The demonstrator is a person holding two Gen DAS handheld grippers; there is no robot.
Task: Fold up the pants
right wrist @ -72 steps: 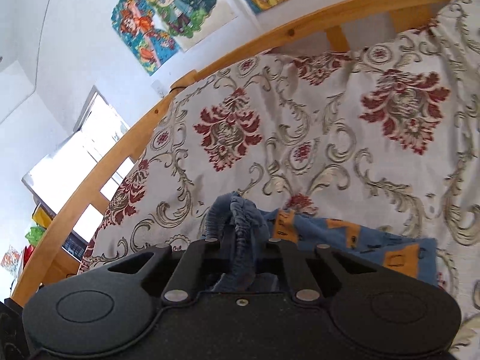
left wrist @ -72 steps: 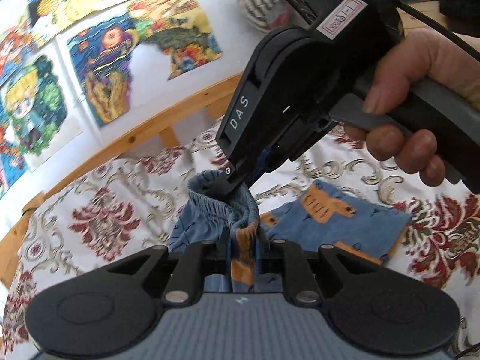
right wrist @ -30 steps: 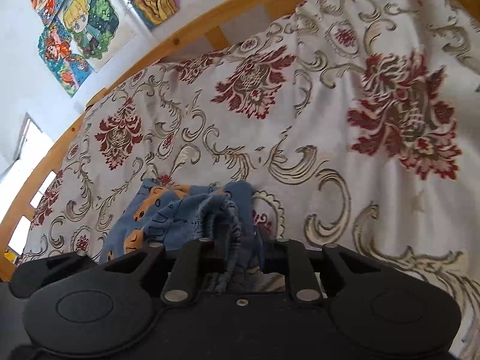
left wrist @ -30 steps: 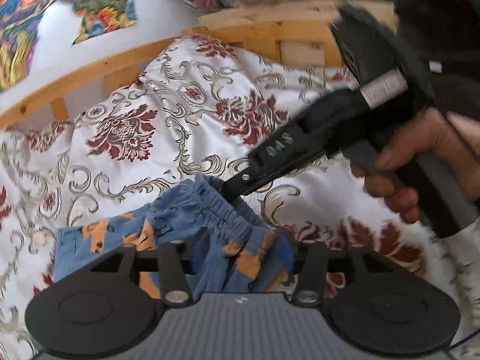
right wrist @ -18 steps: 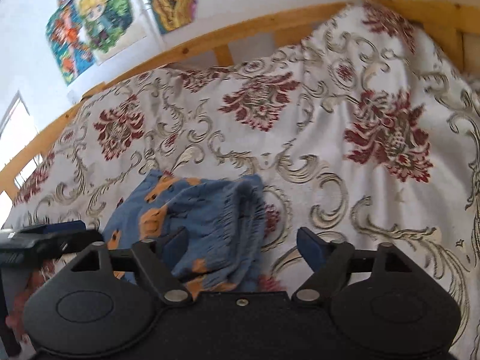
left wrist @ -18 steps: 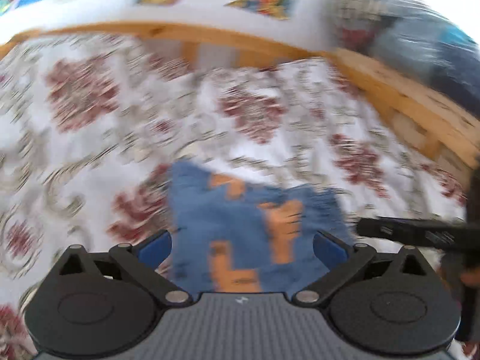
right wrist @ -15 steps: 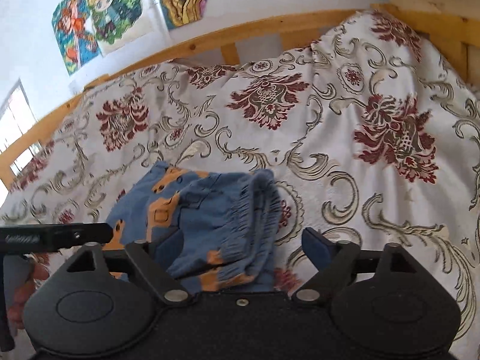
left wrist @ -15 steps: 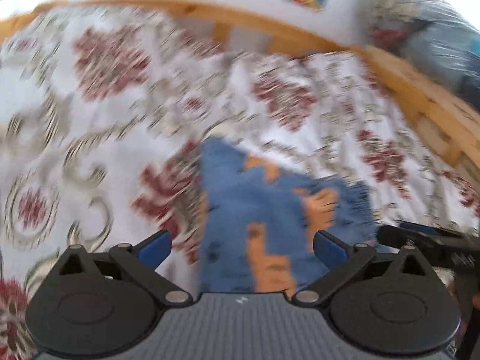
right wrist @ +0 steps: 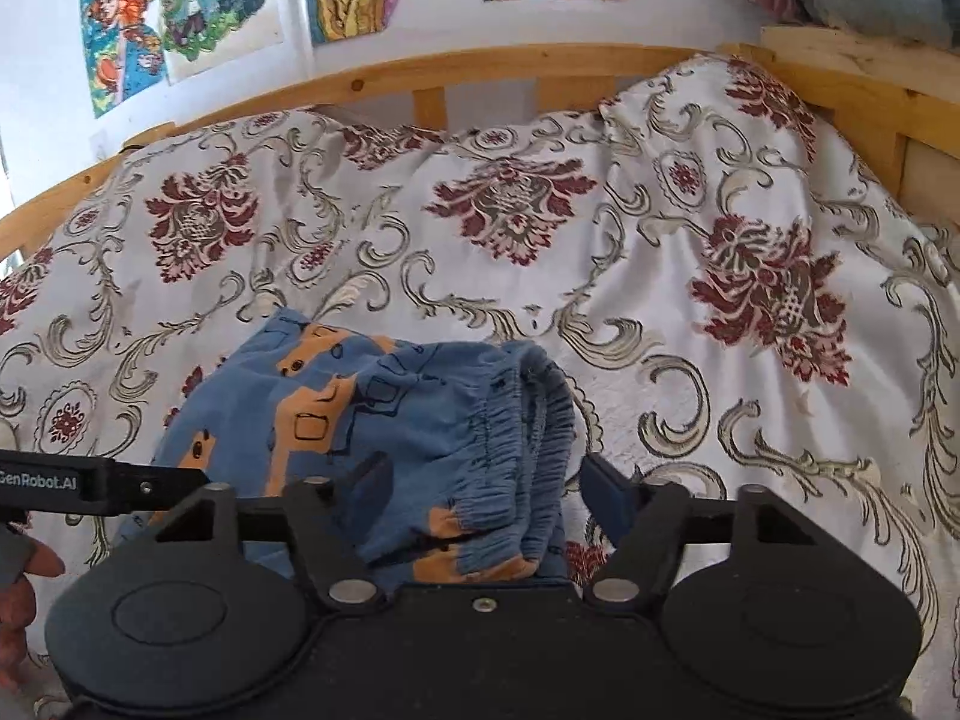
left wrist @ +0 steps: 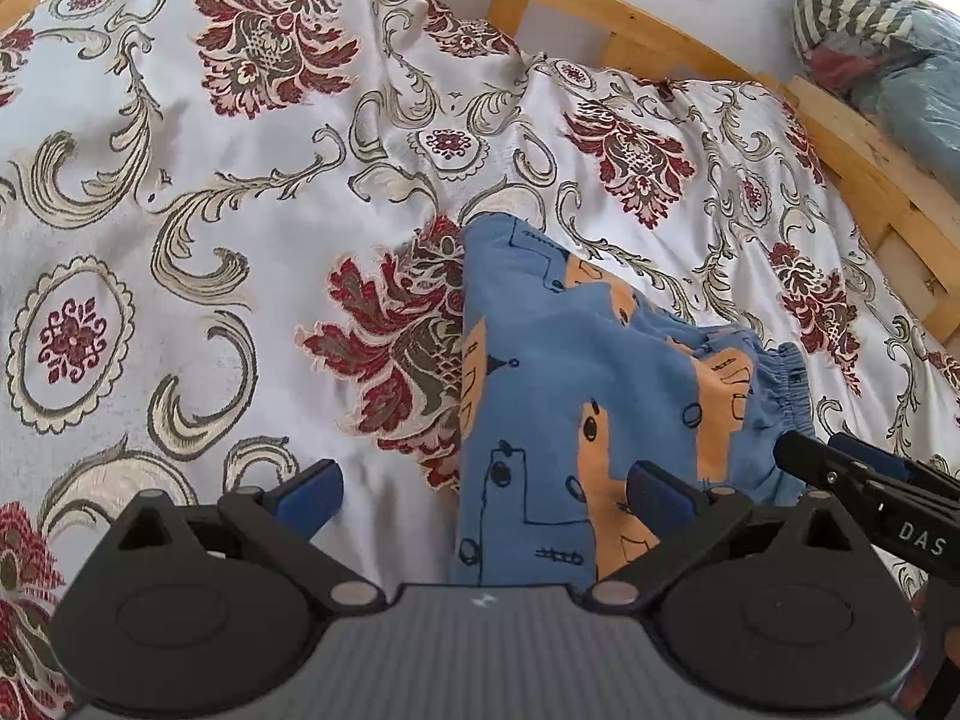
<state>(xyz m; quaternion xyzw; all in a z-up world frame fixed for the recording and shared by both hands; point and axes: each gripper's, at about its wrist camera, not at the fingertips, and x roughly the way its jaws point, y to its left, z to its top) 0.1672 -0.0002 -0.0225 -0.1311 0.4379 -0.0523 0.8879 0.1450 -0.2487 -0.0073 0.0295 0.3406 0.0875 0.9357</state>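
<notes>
you've just let go: both the left gripper (left wrist: pixel 480 489) and right gripper (right wrist: pixel 486 483) have jaws released, pants (left wrist: pixel 576 396) folded on the bed (left wrist: pixel 180 180).

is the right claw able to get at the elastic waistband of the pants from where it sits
Probably yes. The right claw is open with the gathered waistband bunched between its fingers, and nothing covers that edge. The left claw, also open, is over the other end of the pants.
</notes>
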